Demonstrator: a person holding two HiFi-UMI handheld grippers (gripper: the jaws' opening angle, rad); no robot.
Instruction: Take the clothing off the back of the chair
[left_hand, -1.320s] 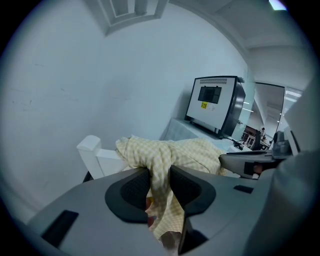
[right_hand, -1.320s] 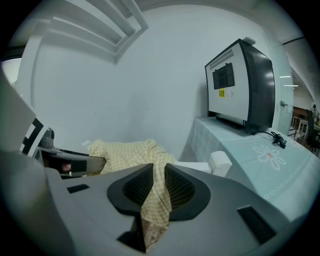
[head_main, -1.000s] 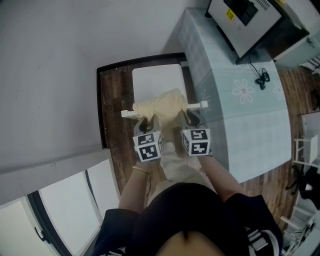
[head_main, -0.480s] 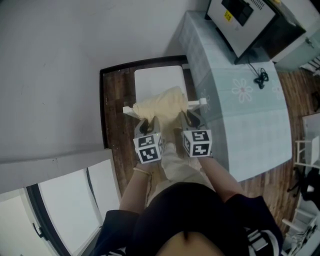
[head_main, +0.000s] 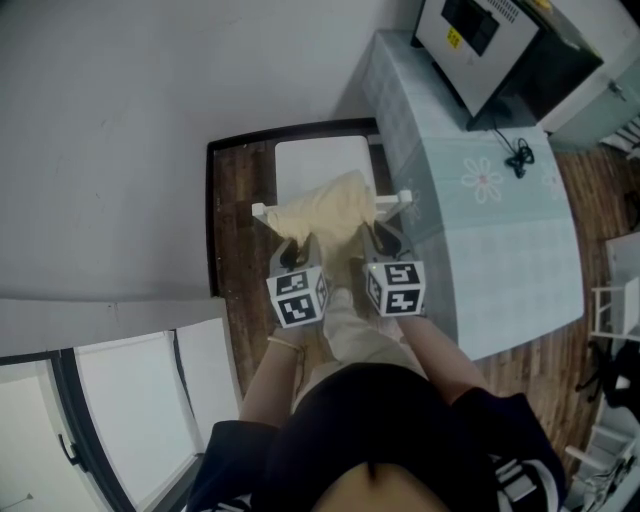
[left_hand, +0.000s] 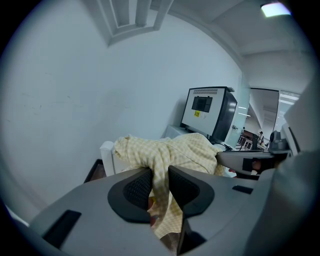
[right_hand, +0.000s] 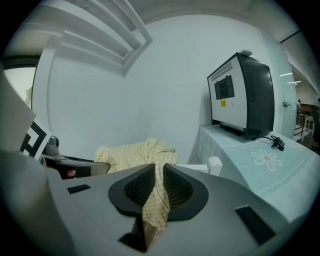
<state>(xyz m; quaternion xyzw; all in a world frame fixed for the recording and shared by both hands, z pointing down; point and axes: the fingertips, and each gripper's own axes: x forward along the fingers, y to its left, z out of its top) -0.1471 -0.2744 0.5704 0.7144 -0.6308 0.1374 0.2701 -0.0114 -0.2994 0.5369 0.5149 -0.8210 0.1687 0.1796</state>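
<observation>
The plain white wall (head_main: 120, 150) fills most of what I see ahead, with a patch of dark wood floor (head_main: 232, 220) at its foot, much of it blocked by my own arms and body. To my right runs the worktop (head_main: 520, 260) under a pale blue-green cloth with a flower print; its near end runs out of sight past my right arm. On it stands a boxy white-and-black appliance (head_main: 490, 40), cut off by the top edge of the head view, so I cannot tell what it is. The white chair (head_main: 320, 165) stands between wall and worktop; only its seat and the two ends of its top rail show, its legs hidden below. The pale yellow checked clothing (head_main: 325, 210) lies draped over the chair's back, covering the middle of the rail; I cannot make out what kind of garment it is, and its lower part disappears under my grippers. My left fingers (left_hand: 136, 186) are clamped on a fold of that fabric near the left end of the rail, the cloth hanging down between the pads. My right fingers (right_hand: 176, 186) pinch another fold near the right end the same way. A thin black cable (head_main: 522, 155) lies on the worktop beside the appliance.
</observation>
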